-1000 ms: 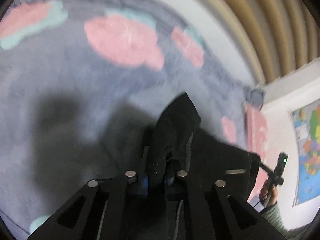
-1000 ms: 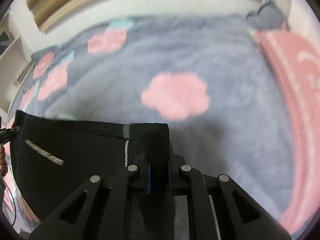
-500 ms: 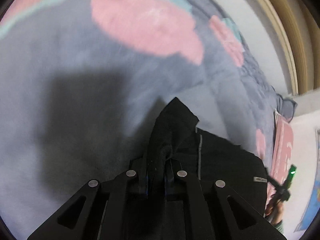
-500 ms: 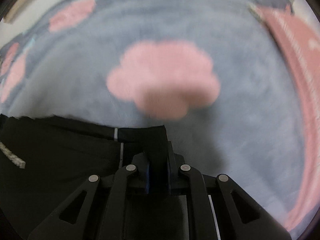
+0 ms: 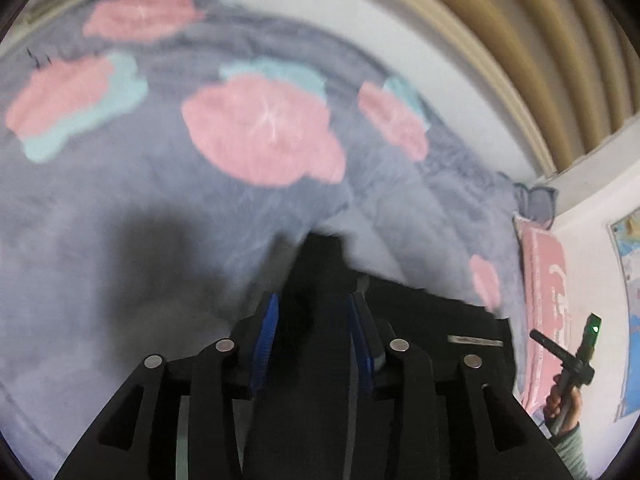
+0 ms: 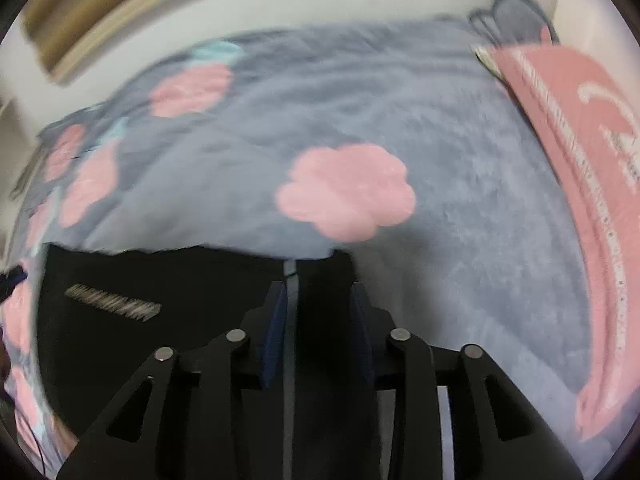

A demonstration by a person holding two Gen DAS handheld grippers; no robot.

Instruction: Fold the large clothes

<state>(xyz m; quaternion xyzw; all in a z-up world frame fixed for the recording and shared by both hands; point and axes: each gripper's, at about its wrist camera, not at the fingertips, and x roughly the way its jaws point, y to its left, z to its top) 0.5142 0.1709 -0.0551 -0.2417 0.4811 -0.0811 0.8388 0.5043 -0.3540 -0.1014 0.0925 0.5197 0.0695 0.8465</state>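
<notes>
A black garment (image 5: 440,320) lies spread flat on the bed, with a white label on it and a pale stripe near its edge. Its left corner sits between the blue pads (image 5: 266,328) of my left gripper (image 5: 314,300). The jaws are opening and the pads stand clear of the cloth. In the right wrist view the garment (image 6: 180,280) has its right corner between the pads of my right gripper (image 6: 320,288). Those jaws are opening too, with gaps beside the cloth. The right gripper's handle (image 5: 576,356) and a hand show at the far right of the left wrist view.
The bed carries a grey fleece blanket (image 5: 120,220) with pink and teal flowers, also seen as the blanket (image 6: 460,200). A pink pillow (image 6: 580,160) lies along the right side. Behind are beige curtains (image 5: 520,40), a white wall and a map (image 5: 630,280).
Both grippers were shut on the garment's corners and now have their jaws apart. Both cameras dipped close to the blanket half a second ago and have pulled back up.
</notes>
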